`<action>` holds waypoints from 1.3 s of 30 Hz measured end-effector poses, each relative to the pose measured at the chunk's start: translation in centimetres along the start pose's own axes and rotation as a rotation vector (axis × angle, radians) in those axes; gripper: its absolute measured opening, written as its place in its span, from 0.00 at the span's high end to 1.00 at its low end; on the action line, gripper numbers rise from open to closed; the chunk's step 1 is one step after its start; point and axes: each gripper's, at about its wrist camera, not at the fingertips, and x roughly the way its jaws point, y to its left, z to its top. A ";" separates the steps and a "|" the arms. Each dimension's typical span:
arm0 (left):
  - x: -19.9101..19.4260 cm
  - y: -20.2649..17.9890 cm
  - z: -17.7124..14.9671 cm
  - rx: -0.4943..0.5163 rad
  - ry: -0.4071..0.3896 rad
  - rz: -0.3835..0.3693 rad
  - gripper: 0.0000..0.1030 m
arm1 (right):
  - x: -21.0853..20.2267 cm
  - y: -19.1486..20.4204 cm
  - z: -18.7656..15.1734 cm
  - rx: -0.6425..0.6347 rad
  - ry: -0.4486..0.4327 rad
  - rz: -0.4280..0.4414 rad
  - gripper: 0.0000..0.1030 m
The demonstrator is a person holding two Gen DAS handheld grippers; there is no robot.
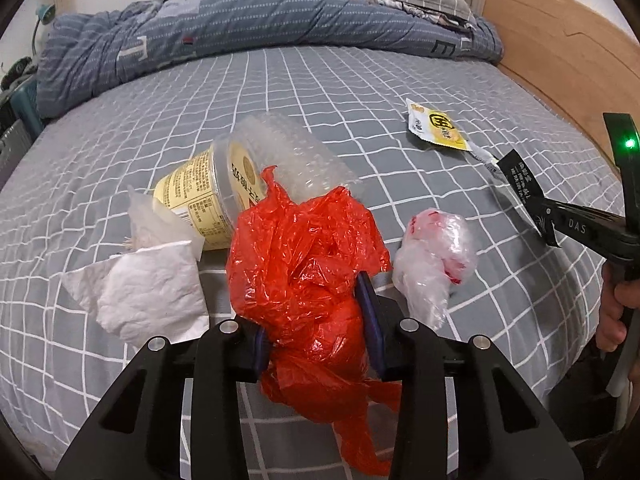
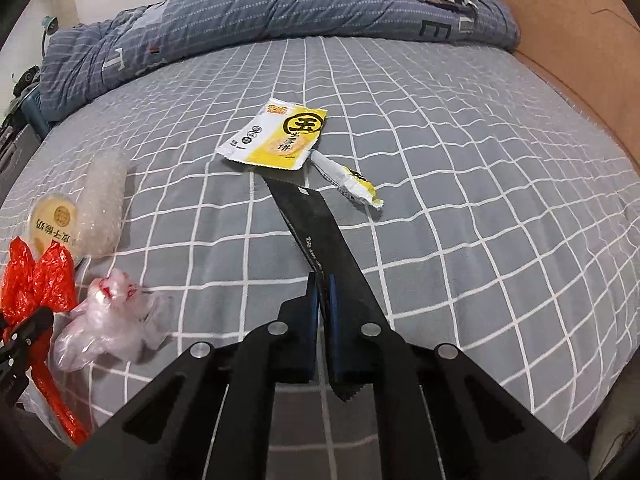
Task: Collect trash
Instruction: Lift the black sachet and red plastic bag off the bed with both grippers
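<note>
The left gripper (image 1: 316, 316) is squeezed onto a crumpled red plastic bag (image 1: 308, 264), with its blue pads pressing the bag from both sides. The bag bunches up above the fingers and hangs down below them too. The right gripper (image 2: 324, 320) is pinched tight on a long, flat black wrapper with a zigzag edge (image 2: 320, 232), which sticks out past the fingertips and also out the back. Both sit over a bed with a grey sheet with white grid lines (image 1: 400, 92). On the sheet, just behind the red bag, lies a tipped-over yellow tub with a clear lid (image 1: 208, 196), and a roll of clear bubbly plastic (image 1: 296, 160) leans against it. A crumpled white paper tissue (image 1: 152, 292) lies to the left of the red bag. A scrunched clear plastic bag with red marks (image 1: 432, 256) lies to its right, close by. Farther off is a flat yellow and white snack packet (image 2: 276, 136), and near it a small torn yellow and white wrapper piece (image 2: 348, 182). It may touch the packet, but that is hard to tell. A rumpled blue striped quilt (image 1: 240, 28) is piled at the far end of the bed.
</note>
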 end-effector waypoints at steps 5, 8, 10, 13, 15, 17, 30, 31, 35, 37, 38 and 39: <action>-1.5 0.1 -0.3 -0.015 -0.019 0.000 0.64 | -1.8 0.2 -0.7 0.001 -0.018 -0.001 0.96; -2.4 0.4 -0.5 -0.030 -0.030 -0.005 0.64 | -2.6 0.5 -1.0 -0.006 -0.030 -0.005 0.97; -3.0 0.4 -0.8 -0.033 -0.037 -0.005 0.64 | -3.2 0.7 -1.2 -0.005 -0.038 -0.006 0.97; -3.8 0.5 -1.1 -0.039 -0.043 -0.013 0.64 | -4.0 1.0 -1.4 0.002 -0.047 -0.004 0.98; -4.3 0.5 -1.3 -0.037 -0.048 -0.016 0.64 | -4.6 1.2 -1.6 -0.003 -0.057 -0.013 0.98; -4.9 0.5 -1.6 -0.036 -0.053 -0.019 0.64 | -5.1 1.5 -1.8 -0.006 -0.064 -0.015 0.98; -7.6 1.0 -3.5 -0.065 -0.068 -0.024 0.64 | -9.0 3.6 -3.7 -0.017 -0.122 -0.003 0.98; -7.8 1.0 -3.6 -0.065 -0.069 -0.024 0.64 | -9.1 3.7 -3.9 -0.019 -0.123 -0.002 0.98; -8.2 1.0 -4.1 -0.070 -0.068 -0.027 0.64 | -9.8 4.1 -4.5 -0.021 -0.126 0.009 0.98; -8.6 1.0 -4.5 -0.072 -0.070 -0.032 0.64 | -10.2 4.3 -4.8 -0.023 -0.129 0.015 0.98; -8.8 1.0 -4.7 -0.073 -0.068 -0.035 0.64 | -10.4 4.4 -4.9 -0.023 -0.129 0.020 0.98; -8.9 1.0 -4.9 -0.075 -0.066 -0.037 0.64 | -10.6 4.5 -5.1 -0.022 -0.129 0.025 0.98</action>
